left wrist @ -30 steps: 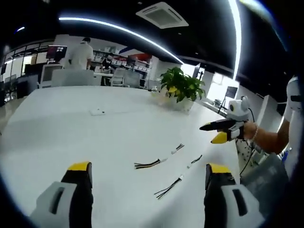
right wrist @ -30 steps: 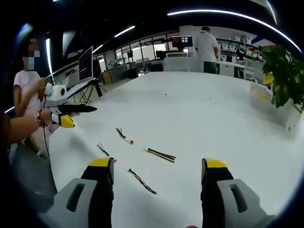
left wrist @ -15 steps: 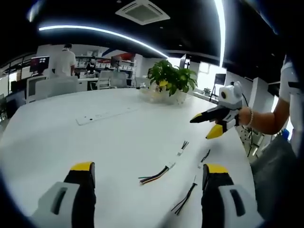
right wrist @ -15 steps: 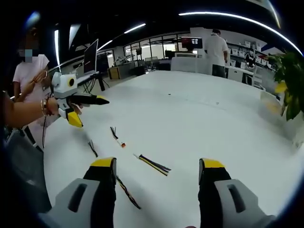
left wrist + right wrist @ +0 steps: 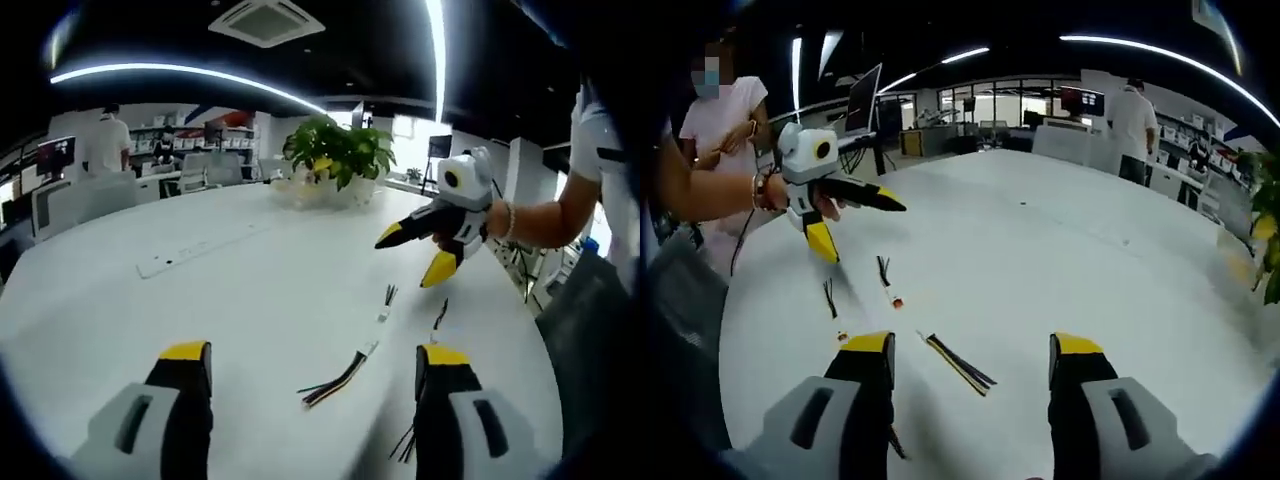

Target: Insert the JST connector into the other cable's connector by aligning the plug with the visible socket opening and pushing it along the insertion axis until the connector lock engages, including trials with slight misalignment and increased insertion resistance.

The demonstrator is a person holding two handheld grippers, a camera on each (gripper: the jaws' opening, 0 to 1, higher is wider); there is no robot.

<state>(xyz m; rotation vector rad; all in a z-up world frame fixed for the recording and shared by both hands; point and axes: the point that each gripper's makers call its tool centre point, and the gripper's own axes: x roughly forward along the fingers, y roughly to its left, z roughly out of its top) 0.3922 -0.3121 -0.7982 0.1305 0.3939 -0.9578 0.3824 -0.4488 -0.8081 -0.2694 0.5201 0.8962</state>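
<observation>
Black-yellow cable between spread jaws

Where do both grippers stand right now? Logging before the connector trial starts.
Left gripper: open, holding nothing, above the white table.
Right gripper: open, holding nothing.

Connector ends on the cables too small to distinguish plug from socket. One cable partly hidden behind the left gripper's jaw
</observation>
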